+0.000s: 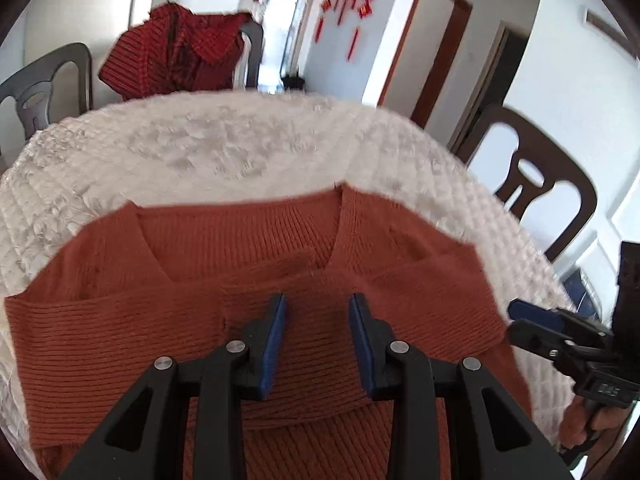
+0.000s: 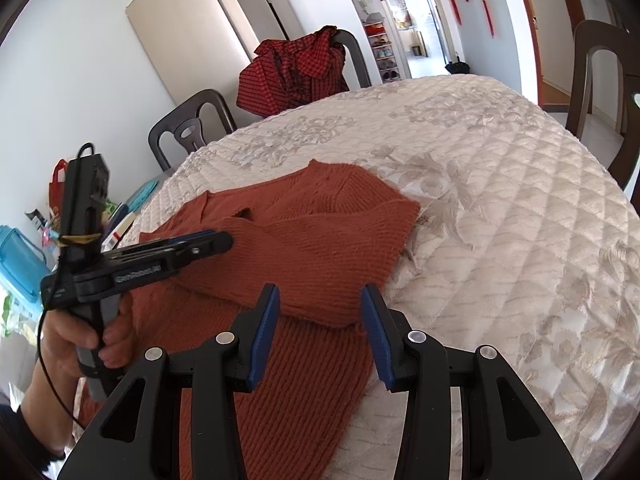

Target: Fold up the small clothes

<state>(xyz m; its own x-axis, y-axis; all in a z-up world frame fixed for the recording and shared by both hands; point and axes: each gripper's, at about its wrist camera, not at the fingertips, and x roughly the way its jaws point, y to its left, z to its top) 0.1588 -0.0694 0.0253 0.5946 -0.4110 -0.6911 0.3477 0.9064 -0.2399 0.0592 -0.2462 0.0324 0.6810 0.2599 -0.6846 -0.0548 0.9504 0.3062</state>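
Loads of bare quilted table cover (image 2: 500,184) is left on the right. The rust sweater (image 2: 304,248) is laid near its front-left edge, sleeves folded across. Left gripper (image 1: 318,304) fingers are spread above the knit, nothing pinched; right gripper (image 2: 320,296) is parted too, over the sleeve edge.

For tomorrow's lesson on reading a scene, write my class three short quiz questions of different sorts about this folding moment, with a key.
1. True or false: the rust sweater hangs over a chair.
2. What is between the left gripper pads? A) a sleeve B) a sock C) nothing
3. Fill in: the red checked garment is draped over a ____.

Key: 1 false, it lies on the quilted table cover; 2 C; 3 chair.
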